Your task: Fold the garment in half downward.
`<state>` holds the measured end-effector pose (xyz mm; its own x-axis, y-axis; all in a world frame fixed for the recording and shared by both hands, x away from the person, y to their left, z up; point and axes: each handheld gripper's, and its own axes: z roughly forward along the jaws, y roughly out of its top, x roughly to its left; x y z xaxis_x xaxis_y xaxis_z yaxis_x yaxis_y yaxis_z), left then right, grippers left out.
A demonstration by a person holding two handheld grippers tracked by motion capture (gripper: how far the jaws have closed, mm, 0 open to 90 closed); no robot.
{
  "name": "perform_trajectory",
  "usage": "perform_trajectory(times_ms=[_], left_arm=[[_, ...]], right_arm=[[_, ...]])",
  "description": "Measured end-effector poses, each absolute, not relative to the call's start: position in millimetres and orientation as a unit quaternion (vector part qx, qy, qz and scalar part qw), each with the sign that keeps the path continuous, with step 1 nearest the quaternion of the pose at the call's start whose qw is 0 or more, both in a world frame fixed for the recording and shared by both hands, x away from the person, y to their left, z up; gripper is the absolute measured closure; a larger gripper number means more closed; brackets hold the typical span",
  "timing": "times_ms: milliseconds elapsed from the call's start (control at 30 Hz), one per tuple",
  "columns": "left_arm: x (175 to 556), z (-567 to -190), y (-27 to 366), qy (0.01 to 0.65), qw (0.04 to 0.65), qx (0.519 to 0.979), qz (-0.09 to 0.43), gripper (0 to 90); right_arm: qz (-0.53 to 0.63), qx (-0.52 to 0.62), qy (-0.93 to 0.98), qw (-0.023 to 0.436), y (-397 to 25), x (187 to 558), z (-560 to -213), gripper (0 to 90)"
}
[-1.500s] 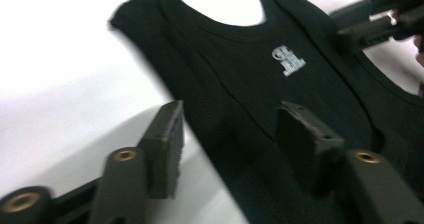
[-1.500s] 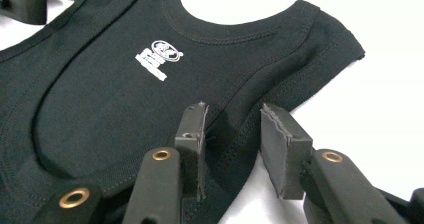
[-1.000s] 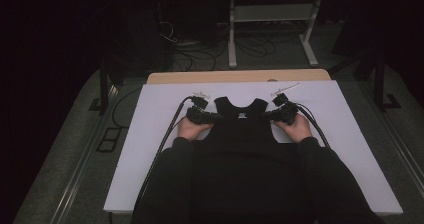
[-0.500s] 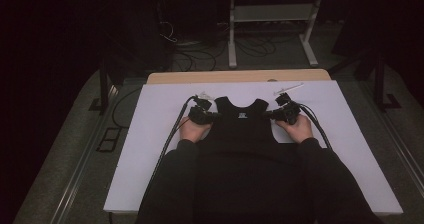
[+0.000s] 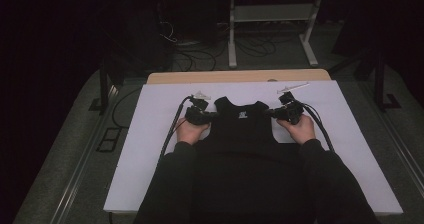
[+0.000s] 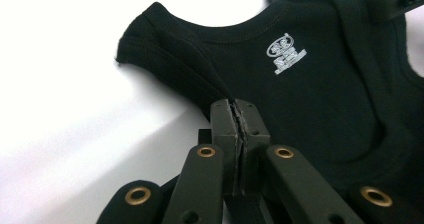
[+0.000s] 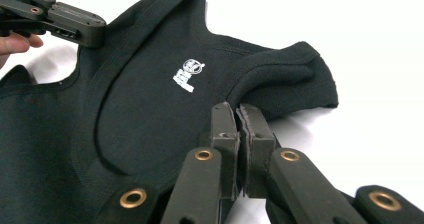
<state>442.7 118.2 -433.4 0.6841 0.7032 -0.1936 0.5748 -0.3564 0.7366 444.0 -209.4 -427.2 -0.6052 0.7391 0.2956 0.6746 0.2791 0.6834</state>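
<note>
You have the vest [image 5: 242, 129] lying flat on the tabletop [image 5: 150, 134], neck toward the far edge, hem toward the near edge where your sleeves cover it. Your left gripper [image 6: 235, 115] has its jaws pressed together at the vest's left armhole edge, just below the shoulder strap [image 6: 150, 39]; it looks to have a pinch of the fabric, though the pads hide the cloth itself. Your right gripper [image 7: 236, 116] mirrors it, jaws closed at the right armhole edge under the other strap [image 7: 295, 76]. In the high view both grippers [image 5: 200, 115] [image 5: 285, 113] sit level with each other on either side of the chest. That even, two-sided hold probably lets you keep the vest taut and square, so it spreads or lifts without twisting. The printed label [image 6: 286, 53] inside the neck faces up.
</note>
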Motion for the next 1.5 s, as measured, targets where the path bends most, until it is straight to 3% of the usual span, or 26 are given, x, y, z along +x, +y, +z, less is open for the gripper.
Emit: perform_trajectory(times_ms=[733,1500], left_arm=[[424,-392,132,0.383,0.454,0.8,0.088,87.6],[367,-355,138,0.327,0.495,0.8,0.089,87.5]], right_arm=[[0.44,0.43,0.787,0.035,-206,429,-401,85.1],[0.477,0.373,0.795,0.043,-192,372,-350,85.1]])
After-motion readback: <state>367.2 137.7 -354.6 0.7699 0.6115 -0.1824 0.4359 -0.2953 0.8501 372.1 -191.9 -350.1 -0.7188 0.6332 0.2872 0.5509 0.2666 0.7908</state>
